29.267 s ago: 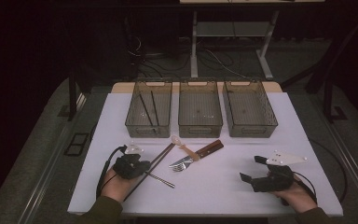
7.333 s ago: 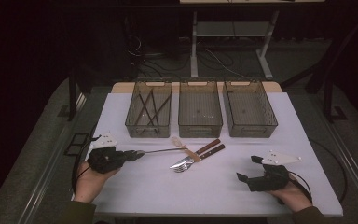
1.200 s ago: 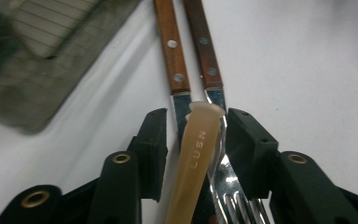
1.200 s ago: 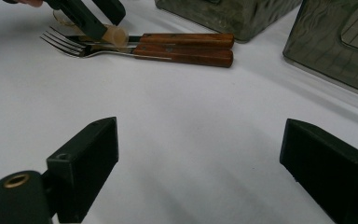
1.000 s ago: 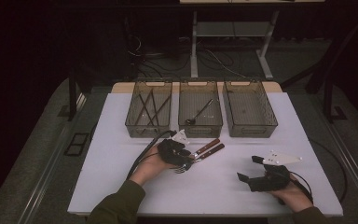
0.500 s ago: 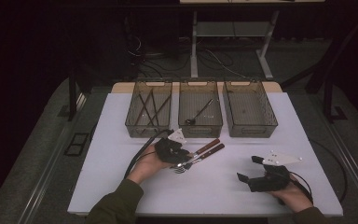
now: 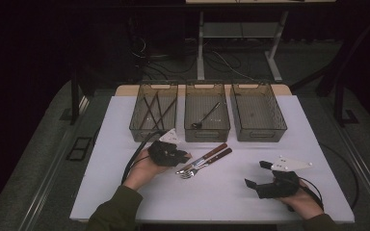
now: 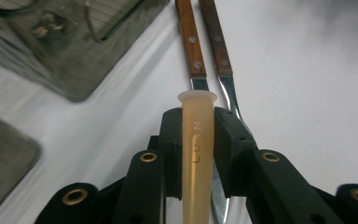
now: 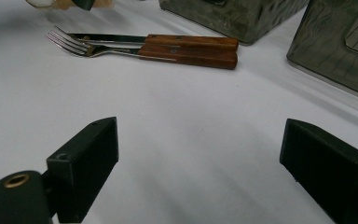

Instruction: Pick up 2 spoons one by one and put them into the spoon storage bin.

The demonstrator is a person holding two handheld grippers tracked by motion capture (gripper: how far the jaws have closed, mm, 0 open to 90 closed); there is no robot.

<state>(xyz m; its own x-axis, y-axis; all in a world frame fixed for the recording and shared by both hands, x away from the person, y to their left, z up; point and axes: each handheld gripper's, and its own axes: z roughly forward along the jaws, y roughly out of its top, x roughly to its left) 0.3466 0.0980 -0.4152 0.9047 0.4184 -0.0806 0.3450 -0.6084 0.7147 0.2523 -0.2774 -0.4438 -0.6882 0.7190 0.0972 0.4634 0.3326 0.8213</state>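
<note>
1. Your left gripper (image 8: 196, 140) now has its jaws clamped on a pale plastic handle (image 8: 198, 140), which stands between the pads just above the two wooden-handled pieces of cutlery (image 7: 204, 160) on the white table (image 7: 125, 192).
2. A second ago that gripper was down among the cutlery with its jaws closing; it has since come a little toward the left tray (image 7: 153, 111), so the pale utensil looks picked and ready to sort.
3. The middle tray (image 7: 207, 113) already holds a spoon (image 7: 205, 117) that was absent some seconds back.
4. Your right gripper (image 9: 200, 158) rests with jaws wide apart and nothing between them.
5. The pale utensil's working end is hidden behind the jaws, so you cannot tell what kind it is.
</note>
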